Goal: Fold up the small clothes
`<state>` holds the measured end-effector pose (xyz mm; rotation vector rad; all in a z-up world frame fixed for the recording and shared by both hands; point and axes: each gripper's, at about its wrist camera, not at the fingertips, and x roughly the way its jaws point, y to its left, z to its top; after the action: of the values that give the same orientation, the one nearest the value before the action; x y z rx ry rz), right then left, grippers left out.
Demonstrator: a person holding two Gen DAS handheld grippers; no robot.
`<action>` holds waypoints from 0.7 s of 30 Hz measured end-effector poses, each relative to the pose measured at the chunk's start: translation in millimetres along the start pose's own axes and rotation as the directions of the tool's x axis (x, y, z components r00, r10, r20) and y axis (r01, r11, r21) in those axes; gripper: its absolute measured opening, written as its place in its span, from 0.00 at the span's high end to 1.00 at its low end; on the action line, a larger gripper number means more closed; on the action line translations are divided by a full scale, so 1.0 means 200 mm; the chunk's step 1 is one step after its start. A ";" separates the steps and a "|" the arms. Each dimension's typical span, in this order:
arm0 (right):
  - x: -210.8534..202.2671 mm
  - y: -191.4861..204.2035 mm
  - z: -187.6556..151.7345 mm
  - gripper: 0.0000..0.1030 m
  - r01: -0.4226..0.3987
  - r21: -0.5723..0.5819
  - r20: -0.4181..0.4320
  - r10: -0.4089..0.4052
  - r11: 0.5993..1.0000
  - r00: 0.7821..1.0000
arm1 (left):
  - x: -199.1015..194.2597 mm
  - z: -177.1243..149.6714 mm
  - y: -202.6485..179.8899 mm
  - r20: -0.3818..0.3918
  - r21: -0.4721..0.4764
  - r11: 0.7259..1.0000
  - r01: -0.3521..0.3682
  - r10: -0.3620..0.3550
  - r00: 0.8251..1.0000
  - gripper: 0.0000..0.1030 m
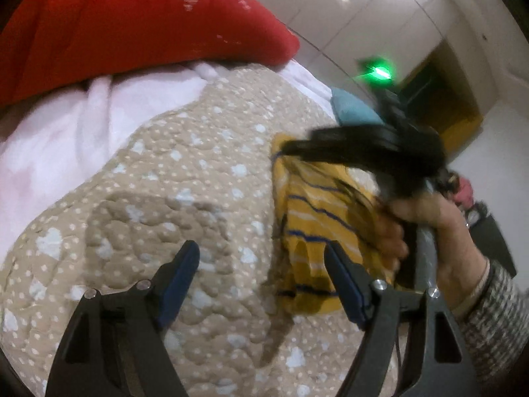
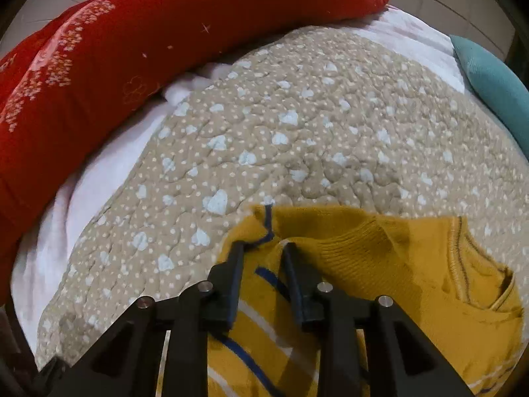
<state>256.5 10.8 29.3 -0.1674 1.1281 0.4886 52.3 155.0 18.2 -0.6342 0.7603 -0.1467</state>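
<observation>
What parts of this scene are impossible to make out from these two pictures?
- Mustard-yellow striped knit garment: its lower part is cut off by the right wrist view's bottom edge and hidden by the right gripper.
- Right gripper in the left wrist view: blurred, so its jaws are unreadable.
- Green light: blurred, source unclear.

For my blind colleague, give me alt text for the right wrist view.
A mustard-yellow knitted garment with blue and white stripes lies on a beige quilted bedspread, a raised fold between the slightly parted fingers of the right hand-held gripper. A red patterned pillow lies behind.
</observation>
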 end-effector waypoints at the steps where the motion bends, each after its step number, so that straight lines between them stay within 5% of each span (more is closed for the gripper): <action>1: -0.04 0.00 -0.01 0.72 -0.001 -0.002 0.017 0.001 1.000 1.000 | -0.02 0.00 0.01 0.011 -0.012 1.000 -0.005 0.005 1.000 0.26; 4: -0.22 -0.03 -0.09 0.71 -0.041 0.017 0.082 0.039 0.999 0.996 | -0.08 0.03 0.07 0.060 -0.066 0.997 -0.026 0.030 0.998 0.26; 6: -0.33 0.01 -0.19 0.60 -0.067 -0.028 0.101 0.069 0.997 0.992 | -0.11 0.04 0.13 0.081 -0.120 0.992 -0.032 0.042 0.996 0.26; 9: -0.43 0.10 -0.36 0.45 -0.086 -0.140 0.078 0.097 0.986 0.992 | -0.14 0.05 0.18 0.097 -0.168 0.985 -0.048 0.065 0.993 0.26; 13: -0.49 0.22 -0.57 0.43 -0.124 -0.214 0.057 0.139 0.969 0.989 | -0.15 0.04 0.19 0.106 -0.182 0.981 -0.062 0.083 0.991 0.26; 21: -0.46 0.36 -0.84 0.42 0.023 -0.414 0.078 0.010 0.910 0.997 | -0.18 0.04 0.21 0.121 -0.192 0.979 -0.065 0.090 0.989 0.26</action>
<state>53.9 -13.9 48.4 -0.5192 0.9342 0.7210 27.0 205.3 19.0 -0.7845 0.6771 0.0386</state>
